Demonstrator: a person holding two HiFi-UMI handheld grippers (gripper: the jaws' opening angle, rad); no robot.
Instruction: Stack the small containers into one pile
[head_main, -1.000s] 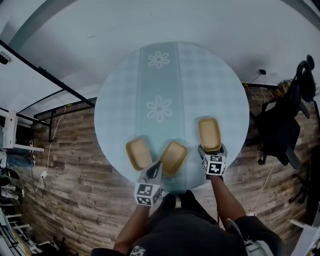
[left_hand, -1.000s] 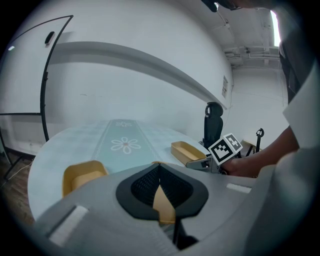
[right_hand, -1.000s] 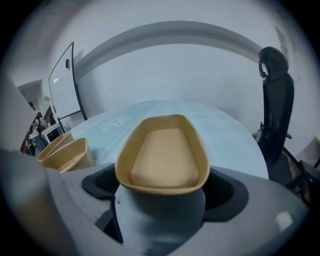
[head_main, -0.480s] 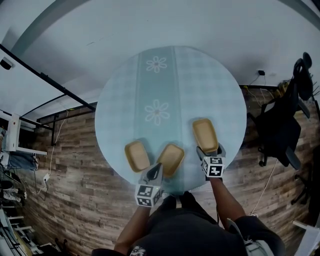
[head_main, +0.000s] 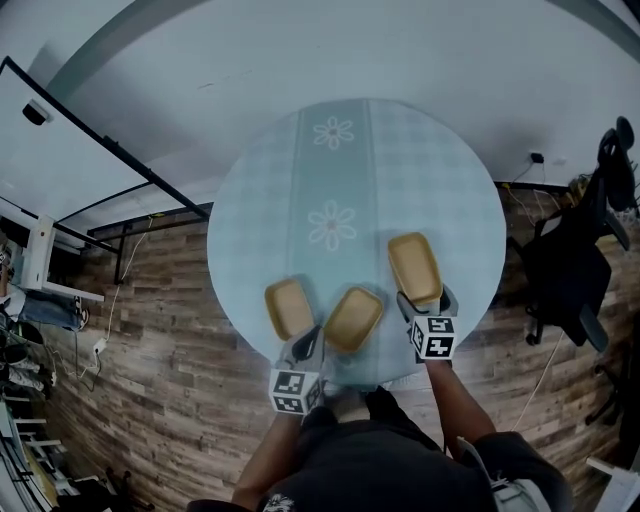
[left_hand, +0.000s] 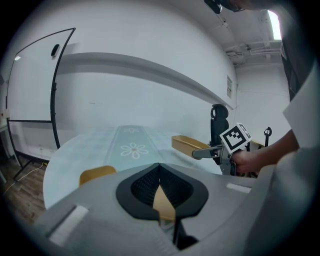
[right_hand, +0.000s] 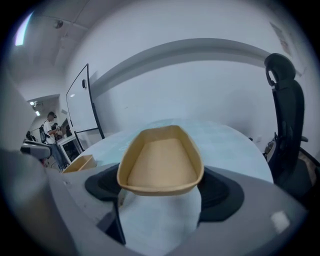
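No pile has been made yet. Three small tan containers are out on the round blue desk, and each one sits by itself, with none inside another.

At the lower left of the desk in the head view is the left container. It lies flat on the desk and no gripper touches it.

Just to its right is the middle container, turned a bit slantwise. The two are close but not touching. The left gripper is at its near corner. Its jaws are squeezed tight together, and the left gripper view shows a thin tan edge pinched between them, so I think it has the middle container by its rim. I cannot tell if this container is off the desk or not.

Farther right, and well apart from the other two, is the right container. The right gripper has its jaws wide, one on each side of the near end. The jaws have just been closing, with the container between them. They now hug its sides. In the left gripper view this container looks lifted a bit above the desk, so I think the hold is good.

So the grabbing looks done for two containers, but the stacking itself has not begun. One container has to go into another, and then the last one goes in too. I think the task is only near its start.
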